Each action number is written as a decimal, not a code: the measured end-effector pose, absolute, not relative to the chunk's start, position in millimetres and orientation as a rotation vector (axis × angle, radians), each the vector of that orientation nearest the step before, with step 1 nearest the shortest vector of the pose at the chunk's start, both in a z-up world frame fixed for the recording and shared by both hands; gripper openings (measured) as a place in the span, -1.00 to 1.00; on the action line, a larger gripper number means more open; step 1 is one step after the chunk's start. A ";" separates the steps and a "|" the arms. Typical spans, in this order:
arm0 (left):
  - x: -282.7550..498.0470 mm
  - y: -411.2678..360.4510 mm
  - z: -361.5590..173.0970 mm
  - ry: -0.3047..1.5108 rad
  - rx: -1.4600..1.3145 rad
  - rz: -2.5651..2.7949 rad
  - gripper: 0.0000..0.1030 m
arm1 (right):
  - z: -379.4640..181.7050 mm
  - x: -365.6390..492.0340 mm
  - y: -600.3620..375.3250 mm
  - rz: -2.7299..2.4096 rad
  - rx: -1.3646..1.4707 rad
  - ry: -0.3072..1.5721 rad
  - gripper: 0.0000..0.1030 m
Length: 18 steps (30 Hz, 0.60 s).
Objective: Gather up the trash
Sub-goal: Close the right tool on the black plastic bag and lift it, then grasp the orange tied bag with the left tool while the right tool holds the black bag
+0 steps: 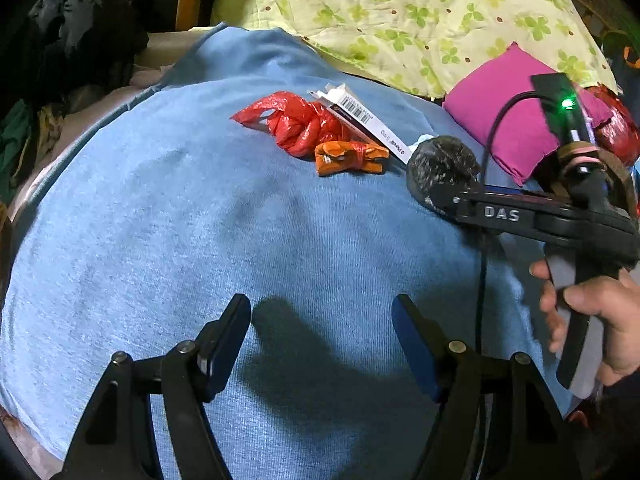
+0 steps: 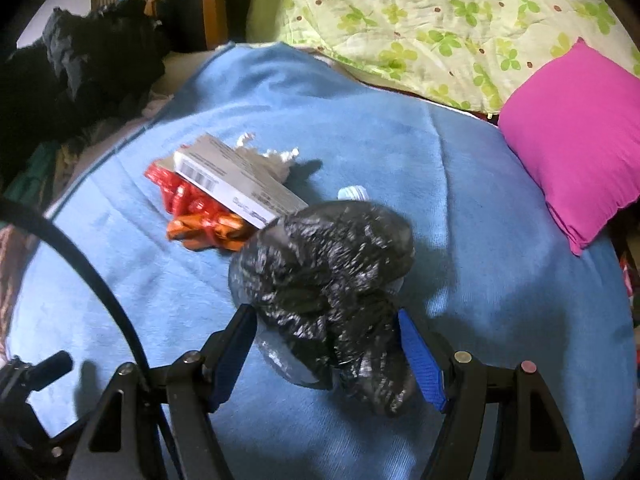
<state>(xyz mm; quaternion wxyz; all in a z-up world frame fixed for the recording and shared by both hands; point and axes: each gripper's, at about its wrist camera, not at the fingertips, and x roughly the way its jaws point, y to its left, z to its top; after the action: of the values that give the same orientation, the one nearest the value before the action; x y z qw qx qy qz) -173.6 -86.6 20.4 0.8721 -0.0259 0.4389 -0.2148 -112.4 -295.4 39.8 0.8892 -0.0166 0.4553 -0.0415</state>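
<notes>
A heap of trash lies on a blue blanket: a knotted red plastic bag, an orange wrapper, a white carton with a barcode, and a crumpled black plastic bag. My right gripper has its blue-padded fingers around the black bag, which fills the gap between them. In the left wrist view the black bag shows at the tip of the right gripper. My left gripper is open and empty above bare blanket, nearer than the heap.
A magenta pillow lies at the right of the blanket. A green clover-print quilt lies behind. Black clothing is piled at the far left by a wooden cabinet. A cable hangs from the right gripper.
</notes>
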 end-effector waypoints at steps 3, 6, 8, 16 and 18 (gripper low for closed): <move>-174.0 -87.8 20.0 0.917 -0.052 -0.446 0.42 | 34.1 -108.3 -298.8 -0.101 -0.052 0.951 0.47; -173.5 -88.6 18.6 0.921 -0.049 -0.443 0.42 | 34.9 -109.3 -303.8 -0.102 -0.026 0.949 0.31; -173.3 -89.0 17.6 0.923 -0.046 -0.443 0.42 | 36.9 -111.5 -307.8 -0.108 0.002 0.948 -0.11; -174.9 -90.2 16.7 0.916 -0.032 -0.431 0.42 | 51.8 -158.5 -321.1 -0.092 0.197 0.862 -0.18; -175.2 -90.5 16.2 0.916 -0.026 -0.426 0.42 | 53.1 -173.0 -321.5 -0.084 0.251 0.838 -0.18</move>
<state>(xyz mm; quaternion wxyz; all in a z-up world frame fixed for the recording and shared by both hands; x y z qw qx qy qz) -175.2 -90.5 16.2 0.8751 -0.0125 0.4387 -0.2039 -173.0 -321.5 53.1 0.9050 0.1215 0.4056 -0.0405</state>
